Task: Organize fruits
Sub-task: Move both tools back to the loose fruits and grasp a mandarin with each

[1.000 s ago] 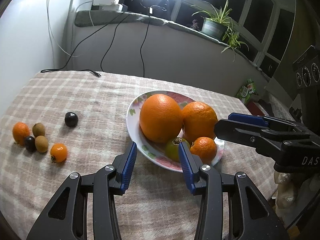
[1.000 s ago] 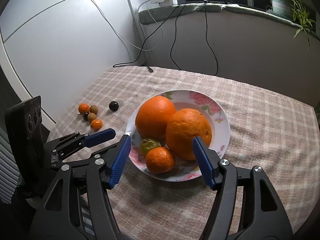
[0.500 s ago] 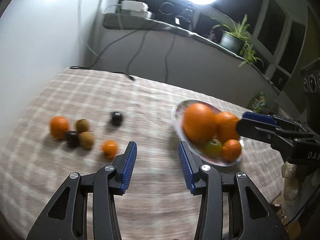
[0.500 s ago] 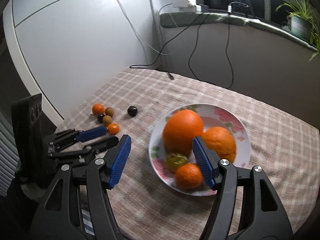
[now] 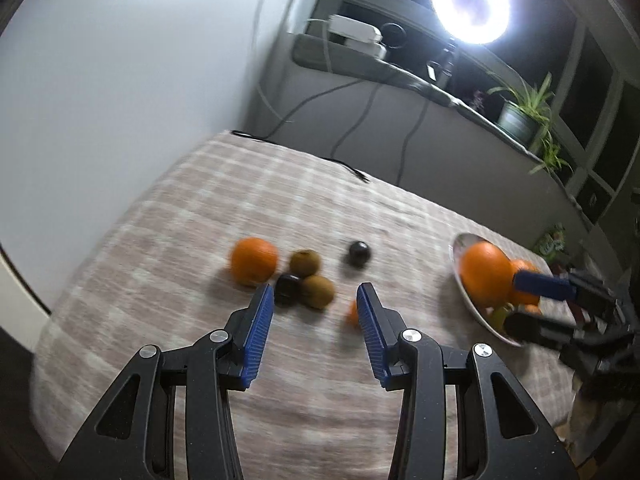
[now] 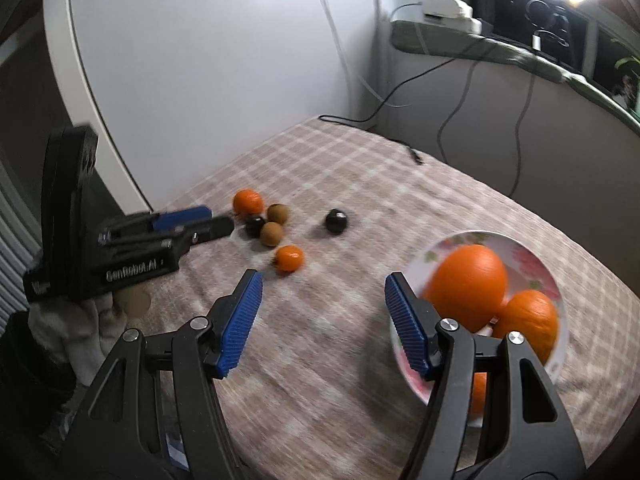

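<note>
Loose fruit lies on the checked cloth: a mandarin (image 5: 254,262), two kiwis (image 5: 305,263) (image 5: 318,292), a dark plum (image 5: 288,289) beside them, another dark plum (image 5: 359,254) apart, and a small orange (image 6: 289,258). My left gripper (image 5: 316,308) is open and empty, just short of the cluster; its right finger half hides the small orange (image 5: 352,314). The flowered plate (image 6: 532,264) holds a big orange (image 6: 468,286), a second orange (image 6: 528,320) and smaller fruit. My right gripper (image 6: 324,280) is open and empty, left of the plate. The left gripper (image 6: 216,219) also shows there, close to the mandarin (image 6: 248,201).
A white wall borders the table on the left. Black cables (image 5: 348,168) trail onto the far edge of the cloth. A sill with a power strip (image 5: 354,36), a ring lamp (image 5: 470,10) and a potted plant (image 5: 520,116) runs behind. A gloved hand (image 6: 92,332) holds the left gripper.
Both grippers have swung left, away from the plate and toward the loose fruit. The cluster now sits ahead of the left gripper; the plate has slid to the right edge of both views.
</note>
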The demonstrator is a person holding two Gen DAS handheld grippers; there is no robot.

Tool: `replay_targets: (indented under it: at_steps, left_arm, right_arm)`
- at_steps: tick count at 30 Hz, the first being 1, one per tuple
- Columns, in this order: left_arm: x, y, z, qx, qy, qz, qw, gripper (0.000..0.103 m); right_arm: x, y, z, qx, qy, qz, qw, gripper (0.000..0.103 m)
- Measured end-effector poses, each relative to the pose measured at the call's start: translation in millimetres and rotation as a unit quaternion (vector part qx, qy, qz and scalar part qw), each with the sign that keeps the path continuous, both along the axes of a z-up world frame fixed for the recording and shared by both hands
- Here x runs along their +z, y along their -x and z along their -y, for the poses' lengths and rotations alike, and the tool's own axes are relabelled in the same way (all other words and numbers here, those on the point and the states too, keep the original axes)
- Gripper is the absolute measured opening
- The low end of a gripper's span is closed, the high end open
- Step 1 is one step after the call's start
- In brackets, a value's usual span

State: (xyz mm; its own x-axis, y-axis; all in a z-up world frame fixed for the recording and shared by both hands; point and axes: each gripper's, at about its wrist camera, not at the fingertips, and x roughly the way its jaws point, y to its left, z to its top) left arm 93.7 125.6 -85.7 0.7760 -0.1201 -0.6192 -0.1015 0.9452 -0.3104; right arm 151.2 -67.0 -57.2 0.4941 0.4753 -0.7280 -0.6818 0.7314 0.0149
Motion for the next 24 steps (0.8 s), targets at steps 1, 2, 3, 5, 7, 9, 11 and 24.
replay_targets:
  at_steps: [1,2,3,5,7,9,11,24]
  left_arm:
    - [-1.0,-1.5,-5.9,0.004,0.005,-0.001,1.0000,0.042]
    - [-2.1,-3.2,-11.8,0.009,0.009,-0.002,0.9999,0.042]
    - [-3.0,-4.1,-15.8,0.011,0.012,-0.003,0.9999,0.042]
    - [-5.2,-8.0,-25.2,0.015,0.023,-0.006,0.9996,0.042]
    - [-7.4,-11.7,-31.9,0.016,0.029,-0.009,0.9994,0.042]
    - [-9.8,-16.5,-37.9,0.018,0.035,-0.012,0.9991,0.042]
    - [-12.7,-22.0,-43.0,0.017,0.045,-0.016,0.9987,0.042]
    - [-25.2,-45.5,-48.5,0.002,0.055,-0.041,0.9976,0.039]
  right_arm:
    - [-2.4,0.3,-5.3,0.002,0.003,-0.001,1.000,0.067]
    - [-5.3,0.4,-11.2,0.005,0.006,-0.003,1.000,0.067]
    - [-8.0,0.2,-16.6,0.008,0.008,-0.005,1.000,0.067]
    - [-14.5,-0.3,-29.0,0.015,0.011,-0.012,1.000,0.067]
    - [-19.4,-1.5,-38.3,0.018,0.014,-0.017,1.000,0.067]
    - [-24.3,-4.3,-46.6,0.020,0.015,-0.023,0.999,0.066]
    - [-30.0,-8.2,-54.2,0.021,0.017,-0.030,0.999,0.064]
    - [-60.2,-36.9,-74.3,0.002,0.034,-0.064,0.997,0.053]
